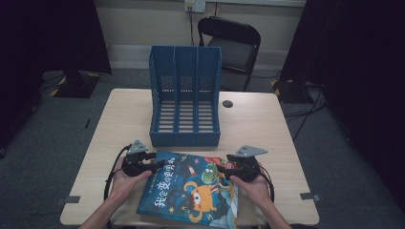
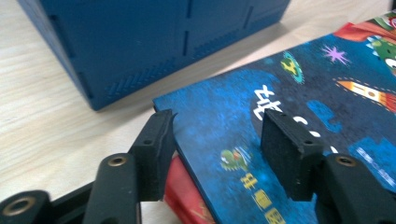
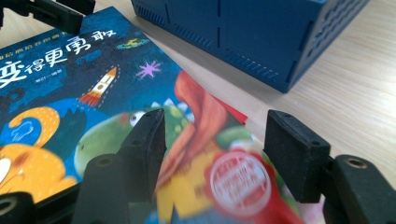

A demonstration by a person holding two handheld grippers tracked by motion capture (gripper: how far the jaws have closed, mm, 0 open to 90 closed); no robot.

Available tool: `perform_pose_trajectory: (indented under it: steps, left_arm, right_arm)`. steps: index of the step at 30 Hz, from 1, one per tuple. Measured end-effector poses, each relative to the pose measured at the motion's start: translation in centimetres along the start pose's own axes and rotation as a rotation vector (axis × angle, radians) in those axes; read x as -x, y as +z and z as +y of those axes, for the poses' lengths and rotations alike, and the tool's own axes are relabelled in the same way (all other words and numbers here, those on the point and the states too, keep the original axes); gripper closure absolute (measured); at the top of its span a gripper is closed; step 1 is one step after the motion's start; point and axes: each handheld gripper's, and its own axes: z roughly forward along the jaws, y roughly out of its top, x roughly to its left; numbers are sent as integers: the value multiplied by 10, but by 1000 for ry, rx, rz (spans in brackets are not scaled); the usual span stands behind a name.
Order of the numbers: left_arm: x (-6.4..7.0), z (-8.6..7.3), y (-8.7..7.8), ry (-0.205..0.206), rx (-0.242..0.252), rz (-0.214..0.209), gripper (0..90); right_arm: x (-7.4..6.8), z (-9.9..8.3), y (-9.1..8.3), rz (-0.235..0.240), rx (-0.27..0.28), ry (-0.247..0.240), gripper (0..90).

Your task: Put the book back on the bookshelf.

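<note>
the book (image 1: 191, 188) lies flat at the near edge of the table (image 1: 267, 124), cover up, just in front of the blue file rack (image 1: 185, 95), with a red book (image 2: 187, 203) peeking out from under it. the left gripper (image 1: 155, 166) sits at the book's far left corner, the right gripper (image 1: 220, 168) at its far right edge. both sets of jaws stand apart: in the left gripper view one jaw is beside the book's edge and the other over the cover; in the right gripper view the jaws straddle the cover's edge without pressing it.

the step in hand looks like picking the top book up to stand it in the rack. to do it well, i'd slip the lower jaw on each side between the top book and the red one, so only one book comes up. close both grips evenly, well onto the cover rather than at the very lip, since a glossy cover may slide. then lift both ends together, tip the book upright, and aim it at one slot, clear of the rack's dividers.
</note>
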Motion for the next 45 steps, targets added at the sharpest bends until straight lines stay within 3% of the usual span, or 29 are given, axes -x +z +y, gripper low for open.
perform_pose_trajectory:
  steps: [7, 11, 18, 24, 27, 30, 35, 45]
  left_arm:
    - [2, -12, -18, 7, -35, -85, 458]
    - [6, -12, -15, 10, -25, -66, 462]
    - [19, -4, 4, 50, 3, -95, 471]
    - [20, -2, 9, 54, 14, -100, 471]
    - [21, -2, 7, 41, -2, -106, 471]
    - [24, -5, -3, 56, -48, -125, 462]
    - [26, -9, -6, 51, -42, -120, 452]
    - [33, 6, 15, 66, -42, -137, 494]
  right_arm:
    - [2, -2, 2, 9, -16, -8, 365]
    - [1, -3, 3, 9, -18, -13, 376]
    - [-5, -4, 5, 37, -46, -26, 401]
    - [-7, -1, 0, 44, -38, -28, 444]
    - [-7, -1, -1, 48, -44, -28, 460]
    - [-8, -1, -2, 56, -48, -34, 451]
    - [-8, 1, 0, 55, -49, -33, 441]
    - [-8, 12, -3, 38, -37, -46, 435]
